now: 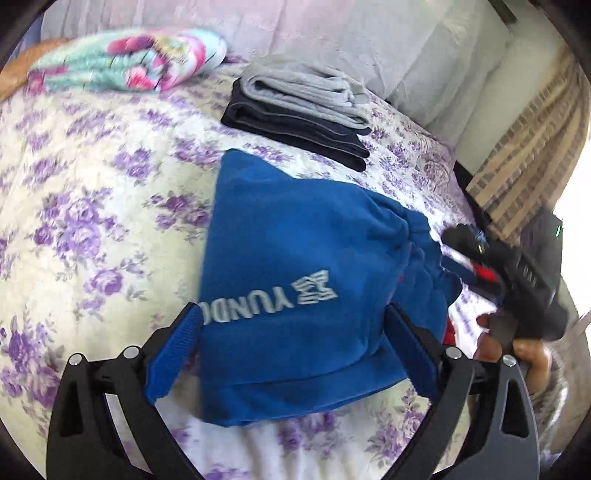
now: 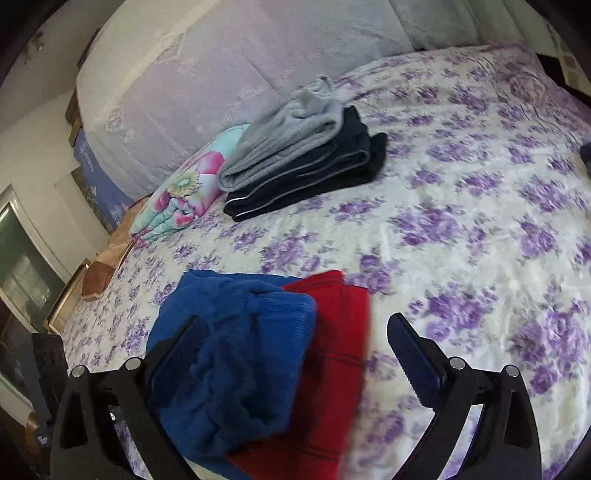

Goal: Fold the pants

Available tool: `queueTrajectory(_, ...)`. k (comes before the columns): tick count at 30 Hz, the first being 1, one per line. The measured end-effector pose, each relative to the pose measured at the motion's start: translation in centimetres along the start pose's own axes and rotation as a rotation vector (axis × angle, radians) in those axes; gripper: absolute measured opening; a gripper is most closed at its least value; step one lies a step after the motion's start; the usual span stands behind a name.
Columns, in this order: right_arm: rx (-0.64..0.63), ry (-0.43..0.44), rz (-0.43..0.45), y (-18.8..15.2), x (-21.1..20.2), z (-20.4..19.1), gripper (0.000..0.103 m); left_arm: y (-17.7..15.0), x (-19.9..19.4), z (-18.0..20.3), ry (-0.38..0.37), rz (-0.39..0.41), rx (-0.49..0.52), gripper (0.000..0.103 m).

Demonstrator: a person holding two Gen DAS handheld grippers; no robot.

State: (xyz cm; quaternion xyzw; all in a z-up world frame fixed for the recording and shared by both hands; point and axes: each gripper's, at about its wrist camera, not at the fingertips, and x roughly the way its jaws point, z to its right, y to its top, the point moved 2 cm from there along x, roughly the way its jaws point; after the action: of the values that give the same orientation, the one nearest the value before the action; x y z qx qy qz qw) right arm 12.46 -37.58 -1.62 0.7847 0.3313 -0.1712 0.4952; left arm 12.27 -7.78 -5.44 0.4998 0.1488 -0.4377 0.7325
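Blue pants [image 1: 295, 266] with a white "YUNDO" logo lie folded on the floral bedspread [image 1: 92, 206]. My left gripper [image 1: 295, 325] is open, its blue-padded fingers spread on either side of the pants. In the right wrist view the blue pants [image 2: 236, 354] rest on a red garment [image 2: 340, 347]. My right gripper [image 2: 295, 350] is open over both, holding nothing. It also shows in the left wrist view [image 1: 513, 273], held in a hand at the right.
A stack of folded grey pants [image 1: 306, 92] over dark pants [image 1: 295, 133] sits farther up the bed, also in the right wrist view [image 2: 306, 162]. A flowered folded blanket [image 1: 129, 62] lies near the pillows [image 1: 332, 33]. The bed edge and curtain [image 1: 524, 147] are at right.
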Motion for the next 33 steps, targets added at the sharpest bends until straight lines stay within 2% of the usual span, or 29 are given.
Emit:
queueTrajectory(2,0.102,0.016,-0.053,-0.4,0.0,2.6,0.099,0.9,-0.5,-1.7,-0.028,-0.016,-0.056,0.096)
queueTrajectory(4,0.205,0.113,-0.1,-1.2,0.5,4.5,0.1,1.5,-0.8,-2.7,-0.044,-0.018,-0.096,0.096)
queueTrajectory(5,0.24,0.151,-0.092,-1.3,0.4,5.0,0.1,1.8,-0.9,-3.1,-0.065,-0.021,-0.111,0.096)
queueTrajectory(8,0.291,0.269,-0.108,-1.2,0.8,4.9,0.1,2.7,-0.4,-3.9,-0.131,-0.04,-0.155,0.096)
queueTrajectory(10,0.313,0.342,-0.157,-1.1,1.8,4.4,0.1,3.1,0.5,-3.7,-0.135,-0.063,-0.147,0.096)
queueTrajectory(14,0.293,0.345,-0.234,-0.4,3.3,3.4,0.1,3.5,2.7,-3.2,-0.12,-0.116,-0.112,0.096)
queueTrajectory(18,0.268,0.375,-0.294,0.3,4.9,2.5,0.1,3.4,3.9,-2.5,-0.123,-0.113,-0.073,0.098)
queueTrajectory(22,0.172,0.372,-0.285,0.3,5.9,0.7,0.1,3.3,4.4,-2.1,-0.142,-0.107,-0.049,0.098)
queueTrajectory(25,0.127,0.367,-0.247,0.2,6.0,0.0,0.099,3.3,4.6,-2.0,-0.186,-0.116,-0.057,0.098)
queueTrajectory(26,0.123,0.37,-0.234,0.1,5.9,0.0,0.093,3.4,4.7,-1.9,-0.198,-0.117,-0.059,0.098)
queueTrajectory(27,0.124,0.366,-0.224,0.1,5.8,0.3,0.078,3.4,4.8,-1.9,-0.204,-0.115,-0.063,0.098)
queueTrajectory(29,0.153,0.375,-0.217,0.0,5.7,1.3,0.062,3.5,4.8,-2.0,-0.221,-0.108,-0.073,0.098)
queueTrajectory(31,0.182,0.401,-0.219,0.2,6.1,2.1,0.057,3.5,4.8,-2.1,-0.233,-0.105,-0.079,0.096)
queueTrajectory(33,0.166,0.397,-0.213,0.2,6.1,1.8,0.055,3.5,4.9,-2.0,-0.219,-0.103,-0.076,0.084)
